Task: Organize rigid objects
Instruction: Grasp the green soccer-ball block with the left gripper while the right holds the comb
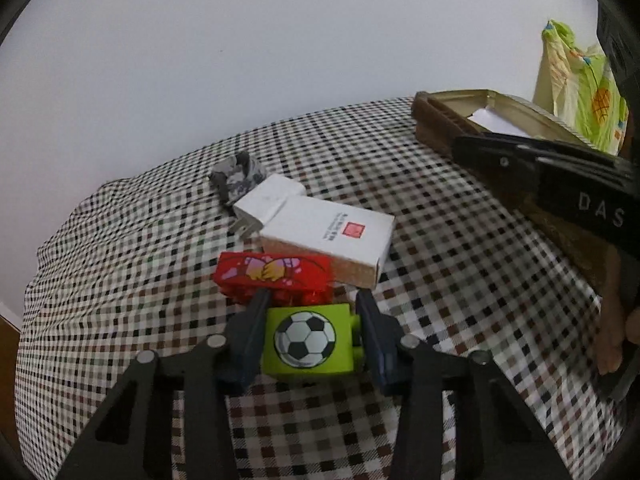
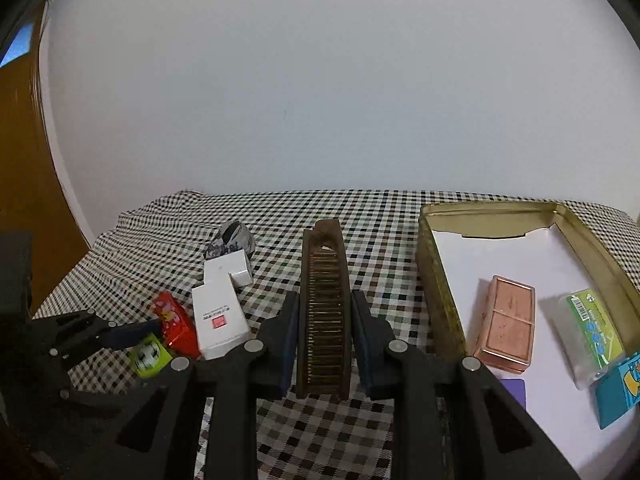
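At lower centre, the left tongs [image 1: 312, 334] clamp the green football block [image 1: 308, 340] on the checked bench [image 1: 120, 280]. The right tongs [image 2: 325, 344] grip the brown comb [image 2: 325, 312] at lower centre, just left of the tin [image 2: 436, 280].

comb [image 2: 325, 312] left of tin [image 2: 436, 280] (touching?)

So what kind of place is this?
Probably a home room: a table under a checkered cloth against a plain wall, a gold tin of small items, and a charger.
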Demonstrator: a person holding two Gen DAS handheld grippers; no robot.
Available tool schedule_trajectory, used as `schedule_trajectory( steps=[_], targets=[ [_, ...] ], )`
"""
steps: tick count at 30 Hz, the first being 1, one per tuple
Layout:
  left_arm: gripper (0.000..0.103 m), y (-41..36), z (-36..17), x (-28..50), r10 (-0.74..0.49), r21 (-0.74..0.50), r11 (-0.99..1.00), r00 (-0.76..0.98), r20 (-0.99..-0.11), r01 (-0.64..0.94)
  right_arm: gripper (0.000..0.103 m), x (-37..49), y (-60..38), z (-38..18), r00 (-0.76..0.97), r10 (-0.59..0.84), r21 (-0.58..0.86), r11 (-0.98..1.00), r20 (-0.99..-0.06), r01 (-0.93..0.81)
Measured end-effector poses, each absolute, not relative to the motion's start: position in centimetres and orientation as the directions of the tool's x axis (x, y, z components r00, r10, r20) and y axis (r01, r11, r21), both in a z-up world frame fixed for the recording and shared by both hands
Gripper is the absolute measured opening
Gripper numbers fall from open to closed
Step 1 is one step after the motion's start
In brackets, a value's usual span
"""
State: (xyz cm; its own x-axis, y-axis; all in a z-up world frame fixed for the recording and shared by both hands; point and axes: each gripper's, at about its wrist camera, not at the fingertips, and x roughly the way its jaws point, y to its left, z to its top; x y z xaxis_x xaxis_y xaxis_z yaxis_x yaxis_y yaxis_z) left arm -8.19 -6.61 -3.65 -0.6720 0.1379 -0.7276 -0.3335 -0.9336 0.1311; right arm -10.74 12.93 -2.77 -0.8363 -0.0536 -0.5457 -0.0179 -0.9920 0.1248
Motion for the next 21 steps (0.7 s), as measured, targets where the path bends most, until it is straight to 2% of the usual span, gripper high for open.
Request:
schedule_trajectory(
  steps=[6,11,21],
  targets=[
    [0.043,-6.5,-2.9,-6.9,0.111,0.154,-0.944,-0.716,-0.689,-0.293,0.028,-10.6,12.8,-2.7,-0.853,-0.058,0.139,-0.990,-0.519,-0.018],
    [0.043,-7.9,-0.6,-3.8,0.115,0.092,-0.976,-0.827,-0.550,-0.197,0.028,-9.6,13.2,-1.3,-0.885,-0.093,0.170,-0.985,-0.457,0.015],
    [0.043,-7.4,1.8,-2.8,0.109,0.020,-0.991,-0.901,-0.420,-0.129,0.028,-6.9,13.6,0.5,-0.936,-0.086,0.144,-0.989,-0.341,0.038]
  ],
)
